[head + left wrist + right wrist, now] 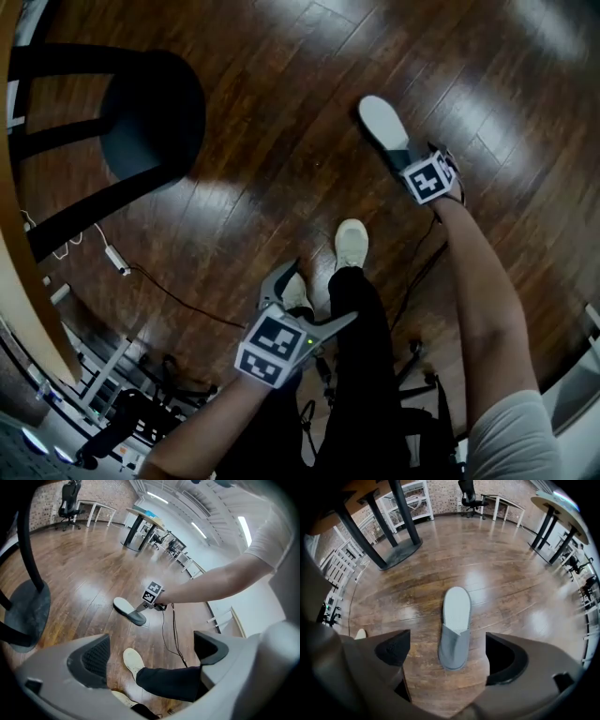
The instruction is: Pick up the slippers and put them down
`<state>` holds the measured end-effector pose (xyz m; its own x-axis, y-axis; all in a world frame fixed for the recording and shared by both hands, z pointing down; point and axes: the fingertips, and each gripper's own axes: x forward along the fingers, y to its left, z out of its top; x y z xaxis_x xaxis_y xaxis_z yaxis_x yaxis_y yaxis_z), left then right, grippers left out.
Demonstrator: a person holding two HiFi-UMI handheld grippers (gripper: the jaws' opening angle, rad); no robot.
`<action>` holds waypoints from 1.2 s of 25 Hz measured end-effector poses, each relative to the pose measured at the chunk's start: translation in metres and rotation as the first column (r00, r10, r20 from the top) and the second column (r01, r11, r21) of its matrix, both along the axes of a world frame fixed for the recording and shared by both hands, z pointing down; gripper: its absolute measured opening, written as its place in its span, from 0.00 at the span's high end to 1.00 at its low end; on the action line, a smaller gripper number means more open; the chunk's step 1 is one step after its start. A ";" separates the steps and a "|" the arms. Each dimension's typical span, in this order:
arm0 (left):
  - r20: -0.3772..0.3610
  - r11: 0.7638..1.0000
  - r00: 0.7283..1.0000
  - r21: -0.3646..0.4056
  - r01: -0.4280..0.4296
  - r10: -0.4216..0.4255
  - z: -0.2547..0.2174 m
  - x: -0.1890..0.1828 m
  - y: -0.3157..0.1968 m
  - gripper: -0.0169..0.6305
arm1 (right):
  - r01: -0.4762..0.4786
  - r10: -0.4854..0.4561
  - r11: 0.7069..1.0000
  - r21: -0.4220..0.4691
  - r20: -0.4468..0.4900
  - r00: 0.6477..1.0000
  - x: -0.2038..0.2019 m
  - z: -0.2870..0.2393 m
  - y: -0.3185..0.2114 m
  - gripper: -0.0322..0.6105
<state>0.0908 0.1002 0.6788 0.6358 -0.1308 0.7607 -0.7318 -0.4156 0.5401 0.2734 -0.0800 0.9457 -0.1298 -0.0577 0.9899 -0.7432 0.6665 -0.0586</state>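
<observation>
One grey slipper (382, 127) lies flat on the dark wooden floor, far right of the head view. My right gripper (410, 157) hovers just over its toe end. In the right gripper view the slipper (455, 627) shows between and below the jaws, which stand wide apart without touching it, so my right gripper (447, 651) is open. My left gripper (305, 298) hangs low by the person's legs. It is open too, with only a white shoe (133, 662) and a dark trouser leg beyond my left gripper (152, 653). From there the slipper (130, 611) appears farther off. I see no second slipper.
A black table base (141, 122) stands on the floor at the upper left, under a wooden desk edge (19, 244). A thin cable (169, 292) runs over the floor near the person's white shoes (352, 244). A pedestal table foot (401, 550) stands beyond the slipper.
</observation>
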 end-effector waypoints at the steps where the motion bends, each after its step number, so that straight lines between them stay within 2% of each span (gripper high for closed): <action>1: 0.007 1.000 1.000 0.013 -0.009 0.009 -0.017 -0.003 -0.002 0.11 | -0.002 0.002 1.000 0.006 0.007 1.000 -0.001 -0.021 -0.001 0.13; 5: 0.047 0.999 0.998 0.019 -0.051 0.050 -0.108 -0.019 0.017 0.11 | 0.009 -0.008 1.000 -0.028 0.024 1.000 -0.004 -0.117 0.037 0.13; 8: 0.099 0.996 0.993 0.061 -0.071 0.065 -0.172 -0.039 0.017 0.11 | 0.002 -0.003 1.000 0.011 0.038 0.999 -0.005 -0.203 0.035 0.13; 10: 0.135 0.994 0.990 0.100 -0.042 0.029 -0.204 -0.059 0.004 0.11 | -0.014 0.011 0.999 0.052 0.047 0.999 -0.009 -0.255 0.017 0.13; 12: 0.158 0.993 0.986 0.112 0.024 -0.042 -0.234 -0.079 -0.002 0.11 | -0.047 0.043 0.996 0.074 0.056 0.998 -0.008 -0.304 0.010 0.13; 16: 0.185 0.979 0.970 0.159 0.131 -0.160 -0.313 -0.110 0.007 0.11 | -0.129 0.120 0.989 0.070 0.115 0.986 -0.009 -0.398 0.032 0.13; 22: 0.155 0.922 0.934 0.275 0.272 -0.322 -0.406 -0.160 0.019 0.11 | -0.060 0.036 0.990 0.129 0.174 0.984 -0.053 -0.524 0.041 0.14; 25: 0.126 0.880 0.904 0.319 0.352 -0.408 -0.440 -0.195 0.028 0.11 | 0.012 -0.051 0.980 0.198 0.192 0.980 -0.092 -0.585 0.038 0.14; 28: 0.069 0.827 0.865 0.338 0.449 -0.498 -0.469 -0.239 0.057 0.11 | 0.031 -0.085 0.967 0.253 0.207 0.975 -0.136 -0.634 0.057 0.14; 30: 0.061 0.800 0.844 0.361 0.480 -0.534 -0.485 -0.269 0.080 0.11 | 0.044 -0.108 0.959 0.279 0.219 0.970 -0.166 -0.662 0.080 0.14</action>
<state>-0.1785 0.1806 0.1933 0.2897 -0.6529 0.6998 -0.9472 -0.0904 0.3078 0.1071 -0.0003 0.2835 -0.3664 -0.2992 0.8810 -0.6773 0.7350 -0.0321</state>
